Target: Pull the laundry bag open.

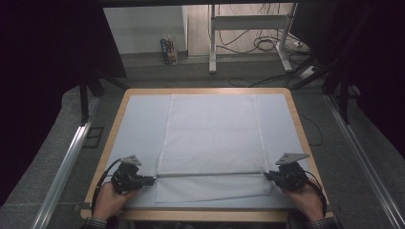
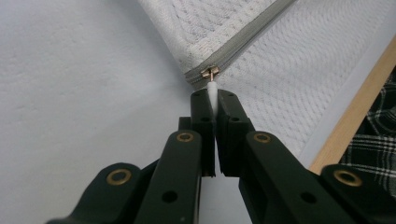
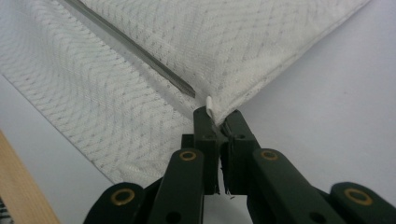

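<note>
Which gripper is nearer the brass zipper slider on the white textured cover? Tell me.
Left. The left gripper pinches the white pull tab hanging from the brass zipper slider; the right gripper grips the cover's opposite edge.

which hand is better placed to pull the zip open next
Left. The left gripper is shut on the zip's white pull tab, while the right gripper pinches the cover's edge, likely just anchoring it.

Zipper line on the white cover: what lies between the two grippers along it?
In the high view, only the closed grey zipper on the white cover spans from the left gripper to the right gripper; nothing else lies there.
</note>
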Available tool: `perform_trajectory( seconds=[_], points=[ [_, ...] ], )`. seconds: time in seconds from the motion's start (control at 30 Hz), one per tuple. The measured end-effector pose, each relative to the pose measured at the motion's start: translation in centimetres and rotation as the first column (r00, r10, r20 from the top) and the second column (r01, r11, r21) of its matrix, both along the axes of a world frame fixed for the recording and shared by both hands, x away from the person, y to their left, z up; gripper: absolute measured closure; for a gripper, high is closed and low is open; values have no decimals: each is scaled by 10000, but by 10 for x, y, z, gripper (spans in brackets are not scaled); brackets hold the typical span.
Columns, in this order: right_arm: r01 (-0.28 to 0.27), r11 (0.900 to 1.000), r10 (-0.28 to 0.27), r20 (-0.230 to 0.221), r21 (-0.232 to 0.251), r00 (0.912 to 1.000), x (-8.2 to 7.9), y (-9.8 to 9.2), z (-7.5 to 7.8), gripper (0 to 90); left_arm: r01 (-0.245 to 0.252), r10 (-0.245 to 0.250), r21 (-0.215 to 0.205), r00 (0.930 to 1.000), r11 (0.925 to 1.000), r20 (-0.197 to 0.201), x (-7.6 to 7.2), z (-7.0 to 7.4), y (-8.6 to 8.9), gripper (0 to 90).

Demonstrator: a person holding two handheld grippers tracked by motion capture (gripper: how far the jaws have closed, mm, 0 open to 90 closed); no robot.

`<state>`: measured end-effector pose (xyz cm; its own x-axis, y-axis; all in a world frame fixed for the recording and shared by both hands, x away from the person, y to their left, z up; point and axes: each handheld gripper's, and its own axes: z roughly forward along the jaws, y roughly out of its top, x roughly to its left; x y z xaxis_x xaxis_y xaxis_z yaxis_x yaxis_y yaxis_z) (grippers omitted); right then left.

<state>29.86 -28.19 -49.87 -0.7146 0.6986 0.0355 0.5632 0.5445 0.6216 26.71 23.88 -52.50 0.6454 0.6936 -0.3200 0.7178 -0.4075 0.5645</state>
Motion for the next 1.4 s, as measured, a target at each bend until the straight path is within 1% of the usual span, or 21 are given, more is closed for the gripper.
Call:
perform_trajectory(
  seconds=[0.03, 0.07, 0.13, 0.2, 0.27, 0.33, 0.4, 0.47, 0.57, 0.6, 0.67, 0.77, 0.97, 1.03, 1.1, 1.17, 1.2, 1.23, 1.3, 1.37, 1.4],
  points=[
    [-10, 10000, 10, -35, 20, 10000, 0, 0, 0, 851, -94, 94, 127, 10000, 9999, -9, 0, 0, 1, 876],
    [14, 9999, -14, 0, -112, 10000, 0, 0, 0, 851, -171, 172, 279, 9998, 9995, -28, -1, 0, 2, 876],
    [-27, 10000, 28, -130, 50, 9999, 0, -1, -1, 851, -242, 243, 53, 9996, 9997, -146, 0, -1, 6, 876],
    [-137, 9999, 138, -152, 52, 9998, -1, 1, -1, 851, -257, 262, 351, 9995, 9991, -157, -1, 1, 5, 876],
    [-259, 9996, 257, -208, -98, 9995, -3, 4, -1, 849, -218, 235, 522, 9992, 9984, -317, -1, 1, 4, 875],
    [-384, 9992, 380, -237, -149, 9990, -4, 4, -3, 842, -223, 243, 582, 9991, 9981, -340, -2, 3, 2, 873],
    [-452, 9989, 447, -272, -156, 9986, -5, 4, -2, 821, -179, 201, 827, 9995, 9964, -256, -2, 3, -1, 872],
    [-458, 9986, 454, -169, -254, 9988, -5, 5, -2, 784, -138, 153, 980, 9998, 9951, -142, -3, 3, -4, 867],
    [-454, 9985, 454, -31, -313, 9990, -6, 5, -2, 689, -82, 68, 1125, 9999, 9936, 123, -3, 3, -7, 856],
    [-447, 9984, 449, 28, -351, 9990, -6, 5, -2, 658, -122, 89, 1133, 9995, 9935, 297, -4, 3, -8, 847],
    [-458, 9985, 462, 134, -289, 9988, -6, 5, -2, 592, -99, 54, 1081, 9991, 9941, 416, -4, 4, -10, 799],
    [-378, 9985, 389, 278, -397, 9989, -5, 6, -2, 487, -163, 49, 1262, 9960, 9919, 897, -5, 3, -14, 685],
    [-383, 9985, 407, 630, -400, 9972, -3, 9, -2, 308, -315, 50, 1784, 9892, 9835, 1466, -5, 1, -21, 457],
    [-382, 9986, 410, 786, -361, 9961, -3, 10, -2, 259, -369, 67, 1832, 9866, 9824, 1630, -5, 0, -23, 386],
    [-363, 9988, 392, 909, -330, 9951, -3, 10, -1, 199, -416, 92, 1741, 9831, 9839, 1827, -6, 1, -24, 304],
    [-365, 9992, 378, 868, -159, 9955, -3, 10, 0, 161, -508, 173, 1676, 9805, 9846, 1956, -7, 2, -24, 231],
    [-329, 9994, 338, 954, -113, 9949, -3, 10, 1, 129, -543, 212, 1626, 9798, 9852, 1989, -7, 2, -25, 195],
    [-300, 9995, 311, 1023, -127, 9943, -3, 10, 1, 104, -565, 242, 1528, 9784, 9866, 2054, -9, 3, -25, 177],
    [-314, 9993, 334, 1175, -189, 9925, -5, 10, 1, 81, -600, 291, 1381, 9761, 9886, 2155, -11, 4, -25, 114],
    [-360, 9993, 372, 1284, -117, 9910, -6, 10, 3, 65, -714, 409, 1295, 9736, 9890, 2244, -14, 5, -26, 88],
    [-374, 9993, 380, 1355, -68, 9900, -6, 10, 5, 60, -760, 441, 1340, 9730, 9881, 2265, -16, 5, -26, 63]
  ],
)
